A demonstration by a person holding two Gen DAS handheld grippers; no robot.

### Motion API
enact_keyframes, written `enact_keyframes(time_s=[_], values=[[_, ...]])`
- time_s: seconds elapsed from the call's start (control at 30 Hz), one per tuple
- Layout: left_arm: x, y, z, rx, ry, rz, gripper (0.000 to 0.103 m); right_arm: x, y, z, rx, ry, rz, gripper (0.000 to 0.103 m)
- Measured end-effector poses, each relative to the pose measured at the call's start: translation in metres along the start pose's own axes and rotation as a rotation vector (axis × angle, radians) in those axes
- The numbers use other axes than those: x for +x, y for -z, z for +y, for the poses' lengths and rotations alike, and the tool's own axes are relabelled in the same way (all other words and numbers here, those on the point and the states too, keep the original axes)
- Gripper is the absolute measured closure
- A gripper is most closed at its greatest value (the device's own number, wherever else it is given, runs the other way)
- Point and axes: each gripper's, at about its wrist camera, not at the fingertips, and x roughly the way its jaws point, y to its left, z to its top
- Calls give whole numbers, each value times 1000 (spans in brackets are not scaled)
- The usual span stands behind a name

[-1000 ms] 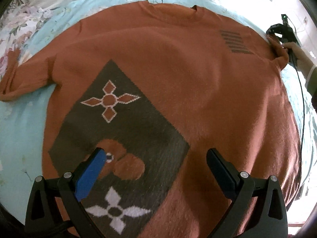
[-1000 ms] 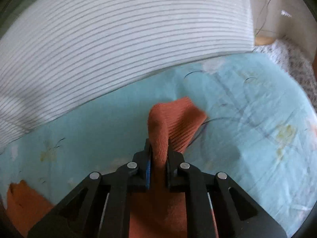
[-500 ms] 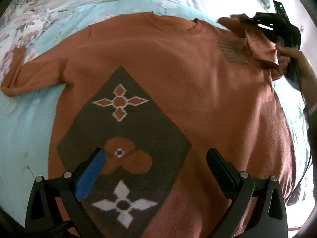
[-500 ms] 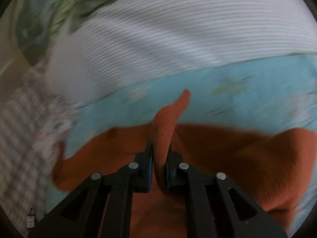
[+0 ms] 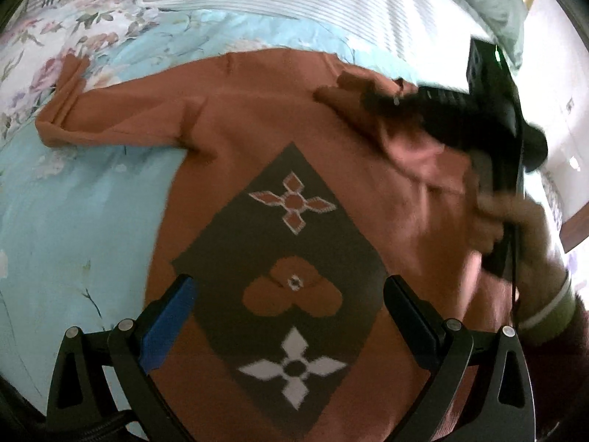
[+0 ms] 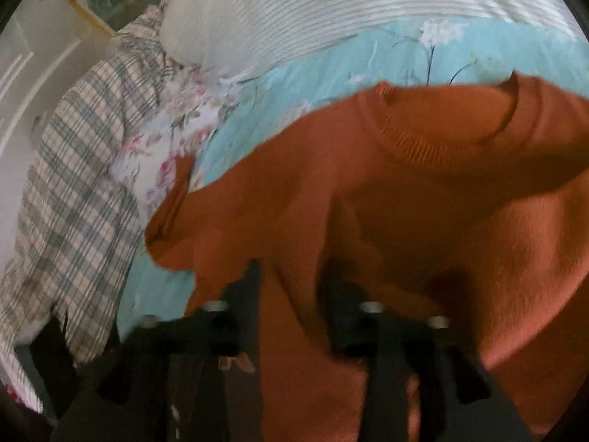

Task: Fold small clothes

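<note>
An orange sweater [image 5: 368, 140] lies spread front-up on a light blue floral bedsheet [image 5: 73, 213], one sleeve [image 5: 92, 118] stretched out flat, the other folded across the chest. The left gripper [image 5: 287, 316] hovers wide open over the dark diamond pattern [image 5: 287, 258], holding nothing. The right gripper [image 6: 291, 276] is opening, sleeve fabric between its blurred jaws.

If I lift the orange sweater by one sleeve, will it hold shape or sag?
Likely sag: the orange sweater is soft knit, and its sleeve already drapes limply between the right tool's opening jaws. It probably grips well, since the fuzzy surface looks non-slippery.
</note>
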Motion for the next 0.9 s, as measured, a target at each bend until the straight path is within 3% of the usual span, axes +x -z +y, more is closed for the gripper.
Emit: enact_keyframes(time_s=[0.2,0.33,0.47,0.53,0.6,0.8,0.83,0.87,0.9], values=[[16,-48,12,-58,130,-12,1,-32,10,-25,-7,47,-44,50],[37,-101,2,-49,228,-26,1,-60,20,-35,50,101,-107,50],[69,-160,-14,-84,358,13,1,-81,32,-51,99,158,-140,50],[86,-183,-22,-83,377,48,1,-90,38,-58,128,169,-151,50],[109,-202,-29,-62,332,90,4,-97,43,-62,144,169,-158,50],[140,-187,-31,24,249,158,45,-116,49,-61,161,165,-201,50],[141,-182,-30,37,246,146,64,-118,49,-61,164,159,-210,50],[141,-178,-29,48,244,133,91,-120,49,-59,164,156,-215,50],[139,-174,-27,48,250,115,98,-123,48,-58,162,157,-222,50]])
